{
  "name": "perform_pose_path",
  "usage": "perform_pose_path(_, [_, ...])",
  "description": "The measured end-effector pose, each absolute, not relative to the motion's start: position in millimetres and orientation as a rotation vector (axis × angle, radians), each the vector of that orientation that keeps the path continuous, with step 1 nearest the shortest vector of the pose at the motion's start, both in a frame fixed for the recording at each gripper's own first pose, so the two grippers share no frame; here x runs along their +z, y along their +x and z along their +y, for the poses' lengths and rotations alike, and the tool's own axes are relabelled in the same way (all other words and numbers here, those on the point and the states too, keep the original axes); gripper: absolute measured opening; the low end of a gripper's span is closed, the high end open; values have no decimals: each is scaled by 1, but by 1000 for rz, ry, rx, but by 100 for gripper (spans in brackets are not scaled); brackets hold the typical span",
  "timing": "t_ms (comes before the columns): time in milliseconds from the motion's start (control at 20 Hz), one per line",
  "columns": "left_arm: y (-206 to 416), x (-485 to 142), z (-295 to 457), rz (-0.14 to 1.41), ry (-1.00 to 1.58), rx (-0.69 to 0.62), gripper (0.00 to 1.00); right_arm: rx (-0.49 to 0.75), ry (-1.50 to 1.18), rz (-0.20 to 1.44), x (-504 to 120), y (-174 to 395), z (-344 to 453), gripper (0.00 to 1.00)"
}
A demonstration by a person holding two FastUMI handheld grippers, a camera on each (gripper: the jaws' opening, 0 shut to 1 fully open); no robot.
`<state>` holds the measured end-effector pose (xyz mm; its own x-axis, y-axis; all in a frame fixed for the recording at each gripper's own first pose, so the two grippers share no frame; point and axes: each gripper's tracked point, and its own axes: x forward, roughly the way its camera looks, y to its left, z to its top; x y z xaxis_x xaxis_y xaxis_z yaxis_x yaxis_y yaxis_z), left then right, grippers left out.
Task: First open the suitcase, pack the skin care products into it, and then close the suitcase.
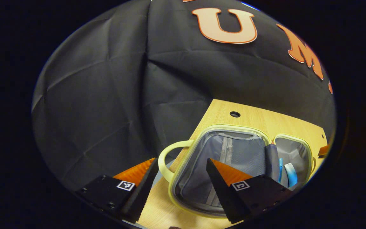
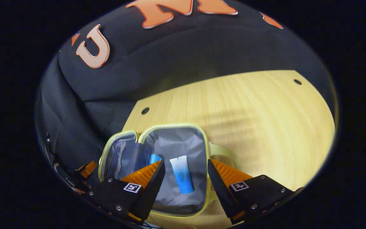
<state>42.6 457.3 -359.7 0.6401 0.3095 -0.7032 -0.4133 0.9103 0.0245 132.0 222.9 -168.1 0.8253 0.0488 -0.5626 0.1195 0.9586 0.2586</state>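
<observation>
On the table: a small suitcase [image 2: 157,140] lies spread open, its two halves flat side by side on the wood.
Table surface: the table [image 2: 249,121] is pale wood with a fine straight grain, lit warm yellow, with soft shadow bands across the middle in the right gripper view.
Table details: a small round hole [image 2: 145,110] sits near one far corner and another hole [image 2: 297,81] near the other; the edge is rounded at the corners.
Room: the black cloth wall [image 1: 106,95] hangs just behind the table, creased in long folds and wrapping around its far side.
Suitcase: it has a pale yellow-green rim and a grey fabric lining; a looped handle [image 1: 165,159] of the same pale colour sticks out from one side.
Left half: in the left gripper view it shows a grey mesh pocket with a zip [image 1: 226,149] running down the middle.
Right half: a white and blue tube [image 2: 181,175] lies loose on the lining; a second blue item [image 2: 154,158] peeks out beside it at the hinge.
My left gripper [image 1: 181,171]: spread wide, holding nothing, above the near edge of the zipped half.
My right gripper [image 2: 186,173]: spread wide, holding nothing, above the half with the tube, fingers either side of it but not touching it.
</observation>
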Motion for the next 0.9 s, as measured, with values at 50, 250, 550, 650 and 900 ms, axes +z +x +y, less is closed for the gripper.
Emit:
perform_pose_path(50, [43, -361, 463, 771, -172, 416, 94, -55, 286, 558, -153, 128, 214, 89])
perform_pose_path(250, [43, -375, 484, 775, -304, 430, 97, -101, 204, 454, -116, 108, 183, 93])
perform_pose_path(550, [45, -378, 516, 755, -539, 470, 97, -139, 57, 326, -69, 91, 165, 95])
perform_pose_path(650, [45, -397, 521, 781, -612, 484, 97, -136, 35, 313, -59, 87, 164, 95])
perform_pose_path(900, [51, -426, 526, 790, -768, 513, 96, -152, 19, 297, -49, 82, 155, 96])
